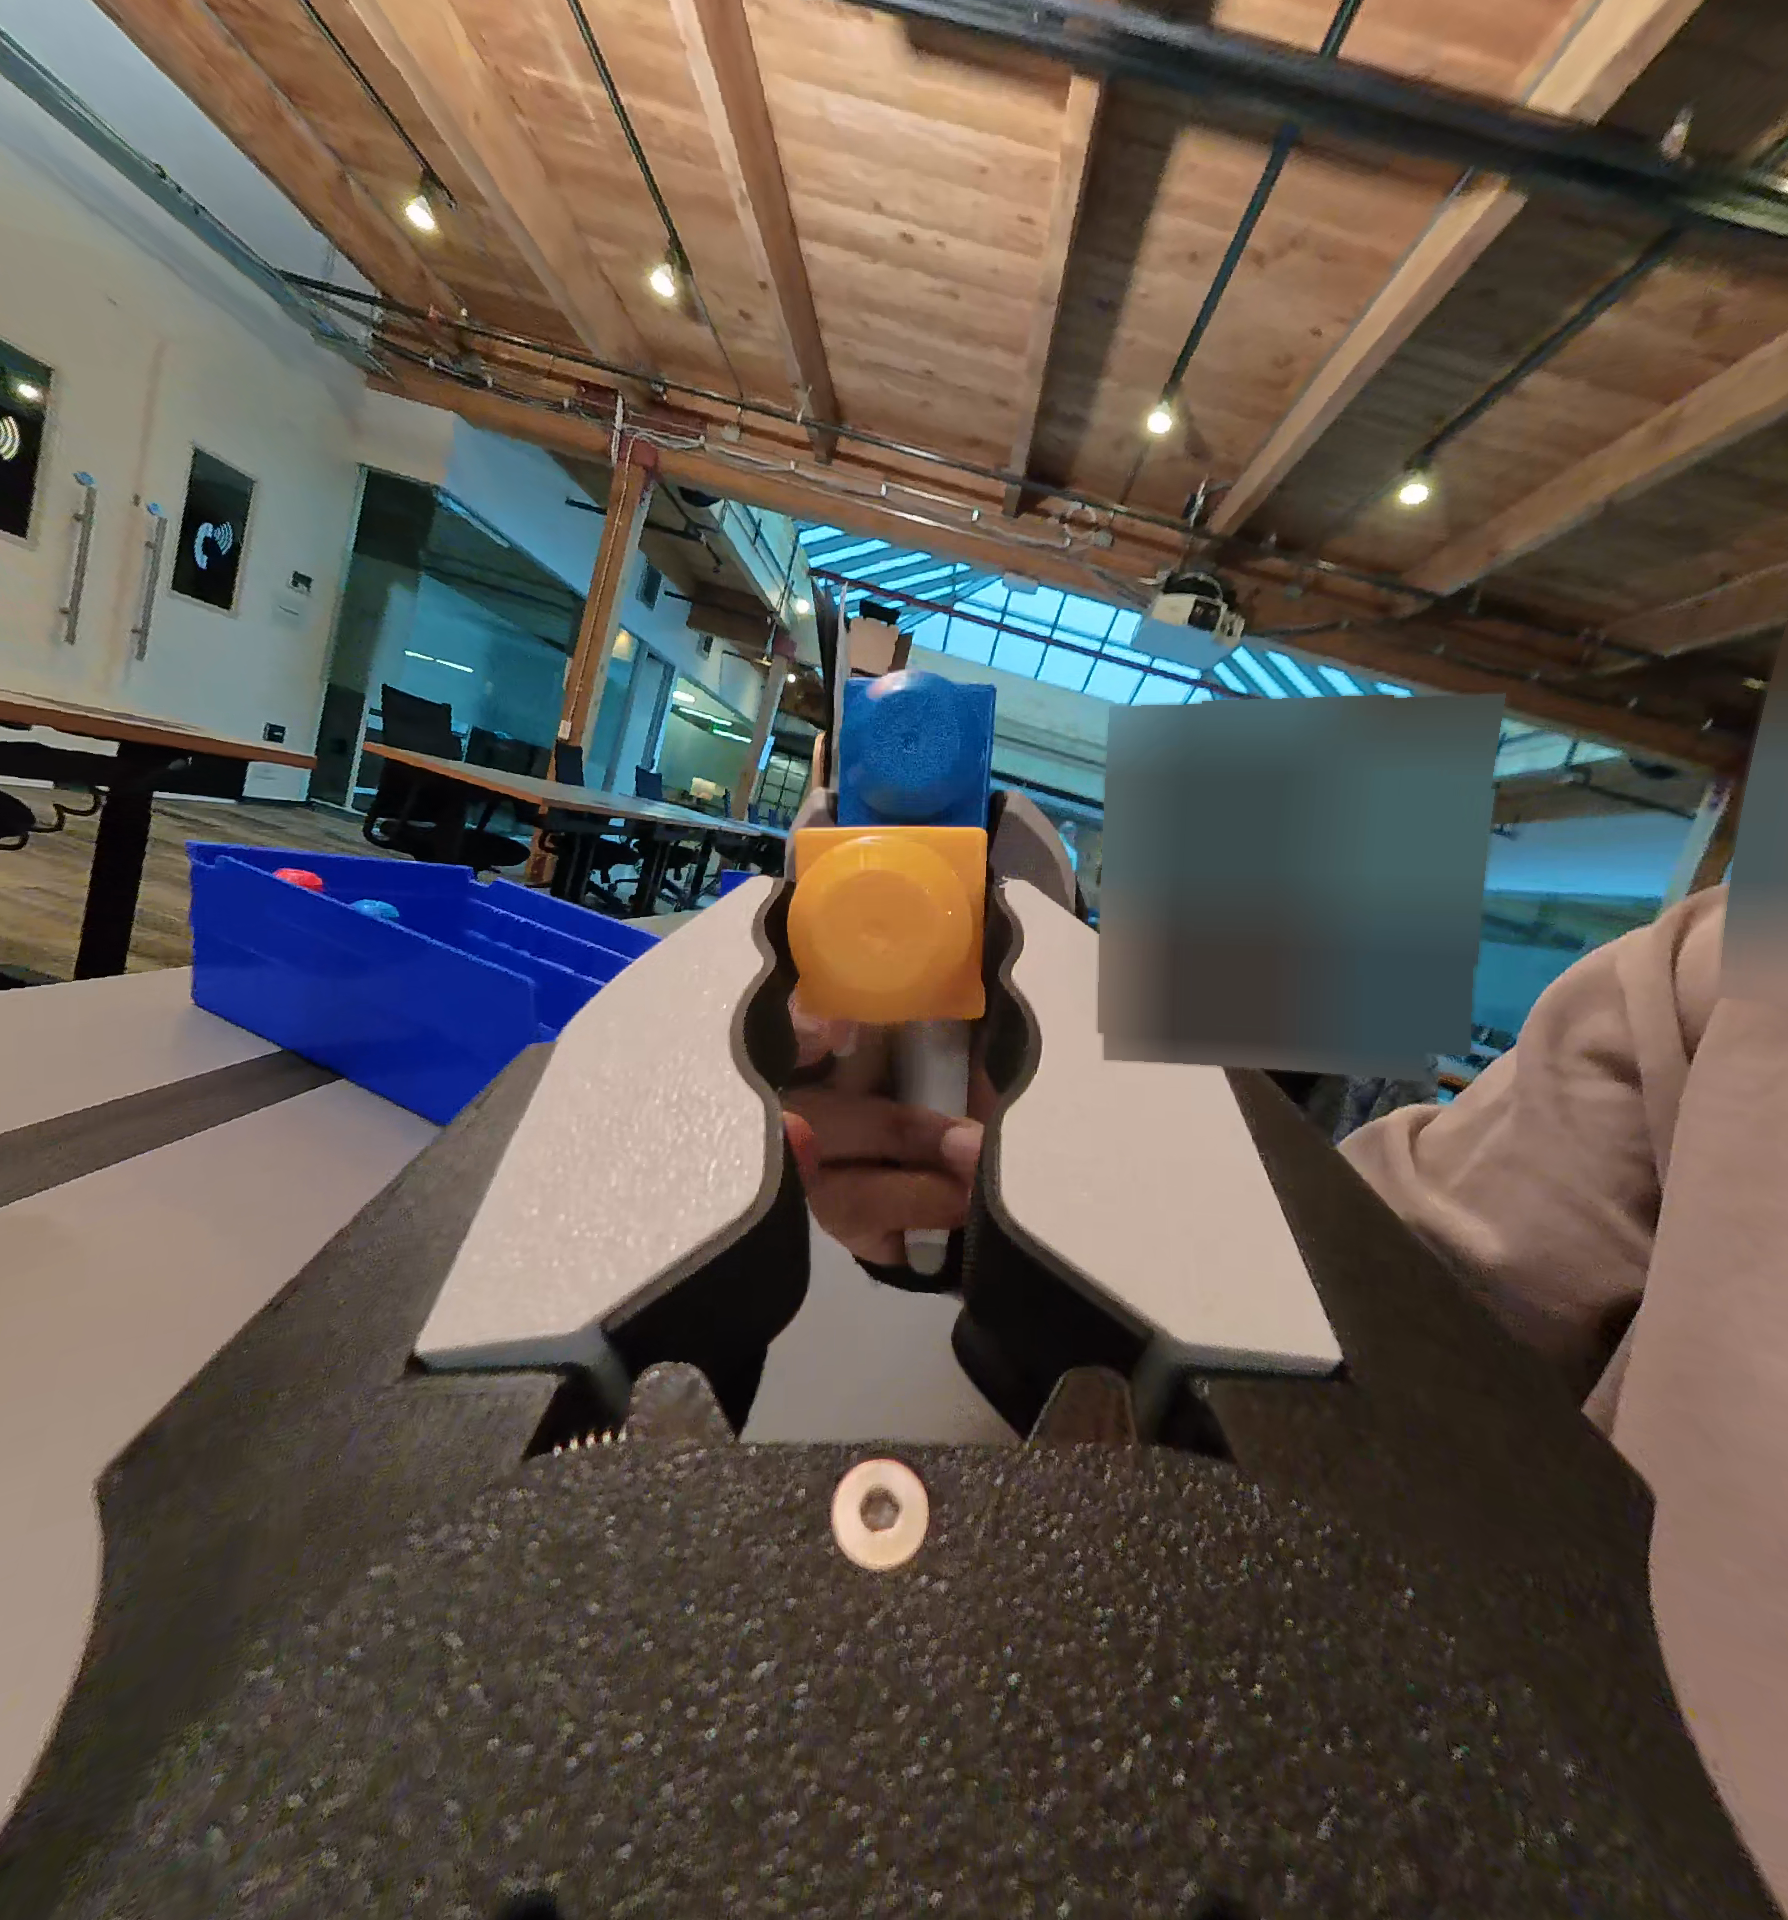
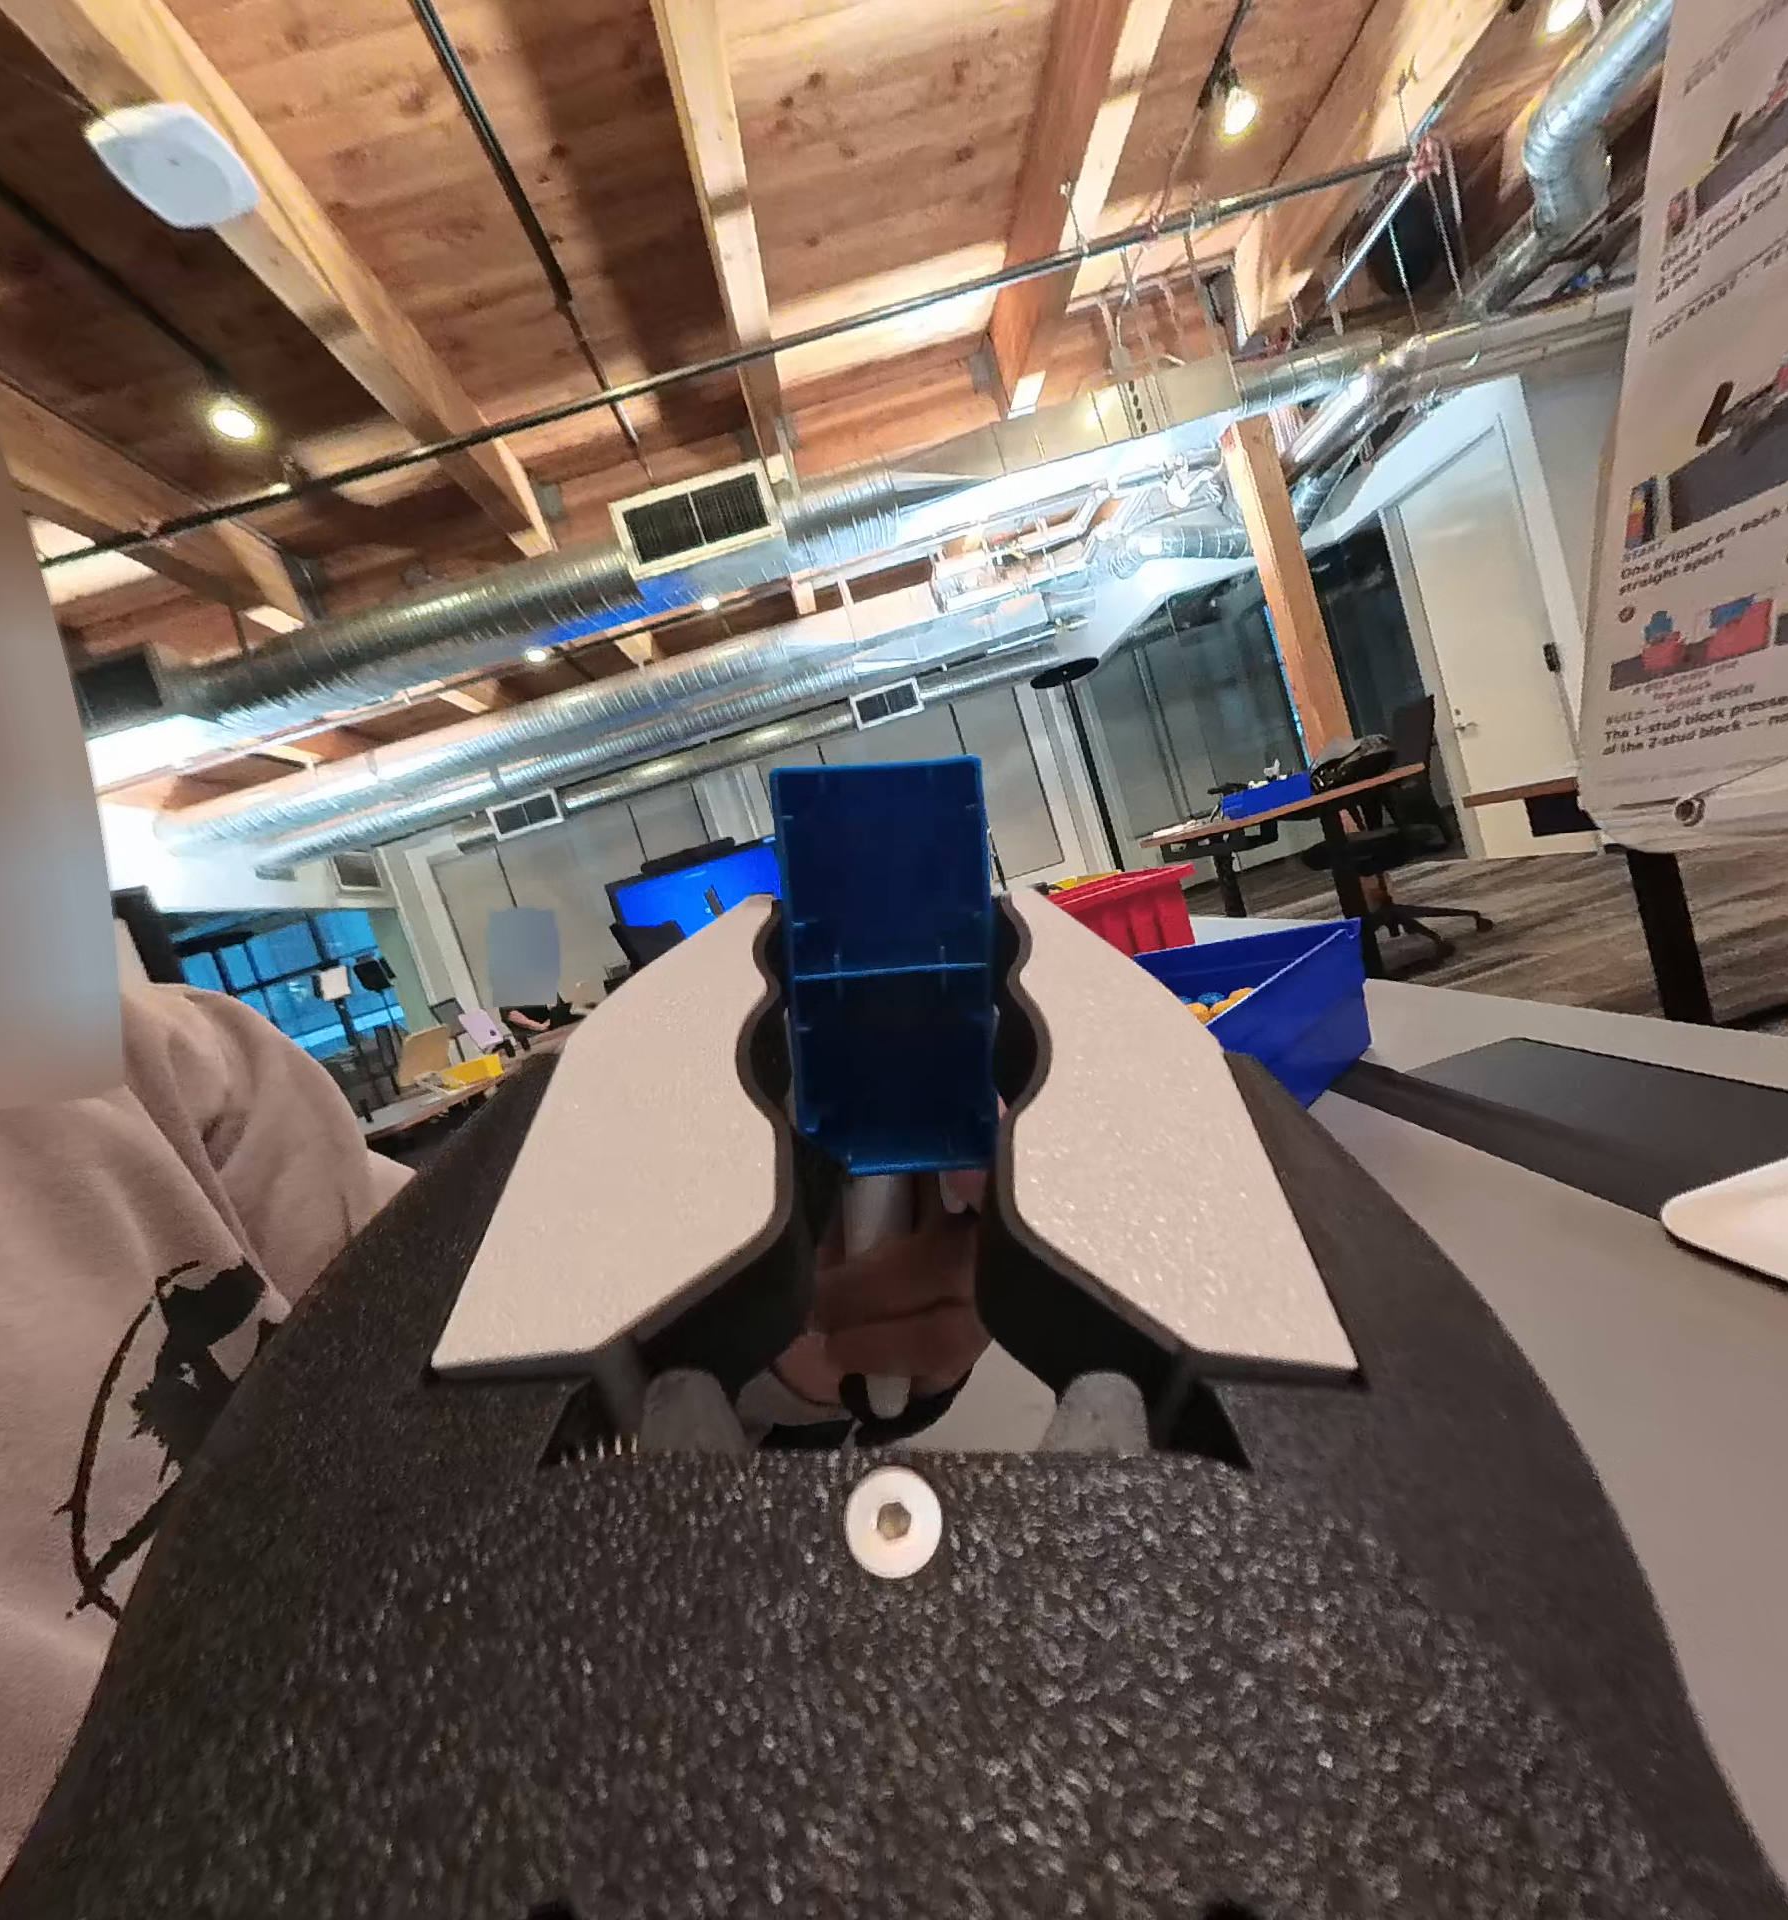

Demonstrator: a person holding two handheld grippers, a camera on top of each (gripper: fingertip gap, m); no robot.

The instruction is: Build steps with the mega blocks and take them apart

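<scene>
Orange plastic, smooth and glossy, fills the tips of the left gripper [image 1: 885, 925]: its jaws are clamped on the flanks of a one-stud orange block [image 1: 885, 925], stud end facing back along the fingers toward the camera. Directly above the orange block, touching or nearly so, is a two-stud blue block [image 1: 916, 753], one round stud showing. In the right wrist view the right gripper [image 2: 890, 997] is closed on that blue block [image 2: 885, 966], its hollow ribbed underside facing the lens and its long axis running up out of the fingers. Both blocks are held in the air, the grippers facing each other. Whether the blocks are pressed together or just apart cannot be told. A blue bin [image 1: 381, 966] sits on the grey table [image 1: 90, 1195], left of the orange block.
</scene>
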